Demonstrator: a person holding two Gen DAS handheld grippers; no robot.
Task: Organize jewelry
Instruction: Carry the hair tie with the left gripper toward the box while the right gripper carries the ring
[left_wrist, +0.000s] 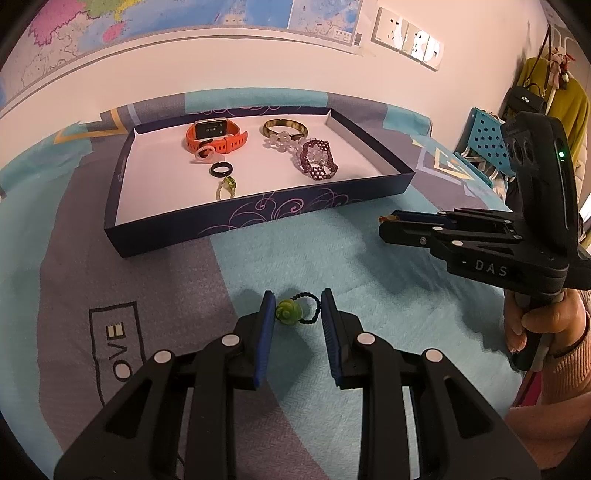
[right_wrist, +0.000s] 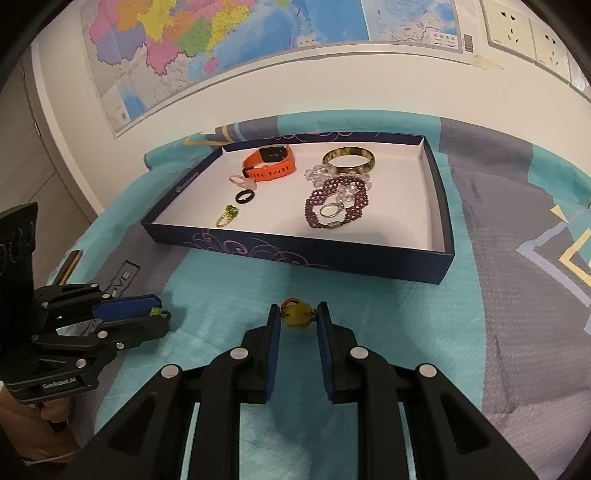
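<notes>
My left gripper (left_wrist: 298, 295) is shut on a ring with a green rose bead (left_wrist: 286, 313) and a black beaded loop, low over the teal cloth. The right wrist view shows the same gripper (right_wrist: 160, 315) at the left with a bit of green at its tip. My right gripper (right_wrist: 298, 308) is shut on a ring with a yellow bead (right_wrist: 298, 320) and a red-brown beaded loop. In the left wrist view the right gripper (left_wrist: 388, 223) is at the right. Beyond both stands a dark blue tray (left_wrist: 258, 221) (right_wrist: 295, 254) holding an orange watch (right_wrist: 271, 162), a bangle (right_wrist: 349, 159), a purple bead bracelet (right_wrist: 334, 205) and several rings.
A patterned teal and grey cloth (left_wrist: 332, 258) covers the surface. A wall with maps and sockets rises right behind the tray. A blue perforated rack (left_wrist: 487, 136) and hanging bags stand at the far right. A hand (left_wrist: 535, 321) in a pink sleeve holds the right gripper's handle.
</notes>
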